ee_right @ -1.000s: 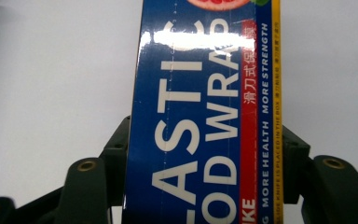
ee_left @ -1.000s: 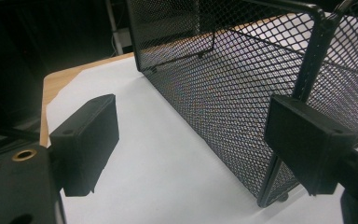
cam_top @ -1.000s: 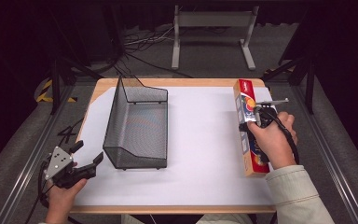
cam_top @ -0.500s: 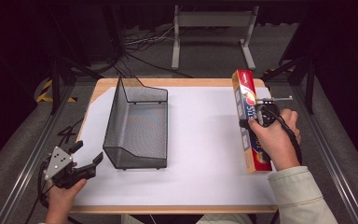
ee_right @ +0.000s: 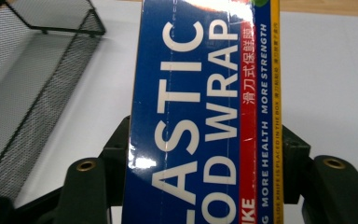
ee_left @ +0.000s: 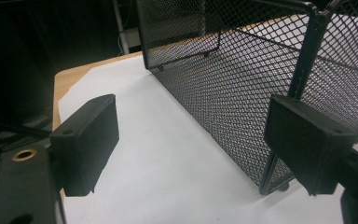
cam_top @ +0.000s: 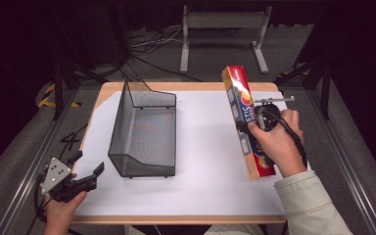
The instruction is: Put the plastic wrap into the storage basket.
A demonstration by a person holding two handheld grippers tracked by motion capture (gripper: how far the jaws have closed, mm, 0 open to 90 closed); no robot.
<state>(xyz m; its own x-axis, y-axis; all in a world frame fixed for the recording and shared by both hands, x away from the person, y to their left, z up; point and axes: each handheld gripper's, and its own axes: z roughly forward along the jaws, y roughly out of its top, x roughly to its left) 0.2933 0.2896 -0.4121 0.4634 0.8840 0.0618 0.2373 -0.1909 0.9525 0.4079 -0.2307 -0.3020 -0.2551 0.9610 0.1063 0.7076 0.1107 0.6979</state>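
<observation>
Idling at the near left corner, my left gripper [cam_top: 85, 177] is sitting released, jaws spread beside the mesh basket [cam_top: 144, 132]. My right gripper [cam_top: 254, 125] is clenching the plastic wrap box [cam_top: 247, 120] around its middle, far end tipping up off the white sheet [cam_top: 200, 147]. Risk: the long glossy carton is likely pivoting or slipping between the jaws.

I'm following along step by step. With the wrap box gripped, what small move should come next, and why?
Probably carry the plastic wrap box leftward toward the mesh basket. The right gripper is clamped across the box, whose far end looks raised off the white sheet, and the basket's open top faces up beside it. The left gripper waits open near the basket's near corner.
</observation>
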